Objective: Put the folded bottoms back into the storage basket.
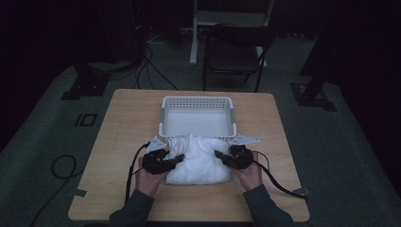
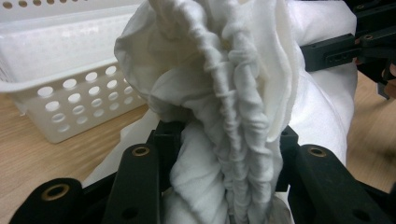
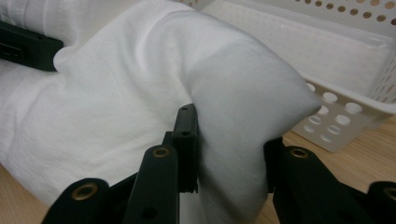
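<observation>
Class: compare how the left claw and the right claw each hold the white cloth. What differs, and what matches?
The left claw clamps a tightly bunched, wrinkled ridge of the white cloth; the right claw clamps a smooth, rounded fold. The left grips the cloth's left side, the right its right side. Both are shut on cloth near the basket.

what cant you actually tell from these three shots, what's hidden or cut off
- Left gripper jaw tips: left gripper view, buried in the bunched white cloth.
- Right gripper inner jaw faces: right gripper view, covered by a fold of the cloth.
- Floor of the white perforated plastic basket: both gripper views, cut off by the frame's top edge.
- What kind of item the cloth is: high view, crumpled and dim.
- Dark folding chair behind the wooden table: details lost in darkness.
</observation>
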### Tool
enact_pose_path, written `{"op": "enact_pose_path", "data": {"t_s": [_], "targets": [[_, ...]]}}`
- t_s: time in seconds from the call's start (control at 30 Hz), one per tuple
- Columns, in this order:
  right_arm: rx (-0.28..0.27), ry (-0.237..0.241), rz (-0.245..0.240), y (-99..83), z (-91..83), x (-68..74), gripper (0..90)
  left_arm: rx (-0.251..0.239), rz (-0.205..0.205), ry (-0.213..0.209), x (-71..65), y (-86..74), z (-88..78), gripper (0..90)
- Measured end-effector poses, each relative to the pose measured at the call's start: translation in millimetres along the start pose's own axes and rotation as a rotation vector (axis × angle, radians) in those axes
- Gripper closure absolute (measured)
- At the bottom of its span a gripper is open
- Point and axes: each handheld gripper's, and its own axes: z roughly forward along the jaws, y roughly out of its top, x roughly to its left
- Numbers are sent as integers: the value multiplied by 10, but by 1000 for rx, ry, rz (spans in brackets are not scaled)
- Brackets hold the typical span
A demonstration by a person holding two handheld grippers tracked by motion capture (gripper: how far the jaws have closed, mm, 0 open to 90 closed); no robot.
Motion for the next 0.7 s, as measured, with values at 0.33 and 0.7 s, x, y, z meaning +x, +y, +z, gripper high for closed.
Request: {"op": "enact_pose_path", "data": {"t_s": [0.33, 0.7], "targets": [[-14, -7, -22, 101, -63, 42, 700, -19, 2, -1, -19, 76, -93, 588], [-33, -24, -42, 225, -148, 65, 700, -41, -4, -3, -31, 180, -171, 589]]}}
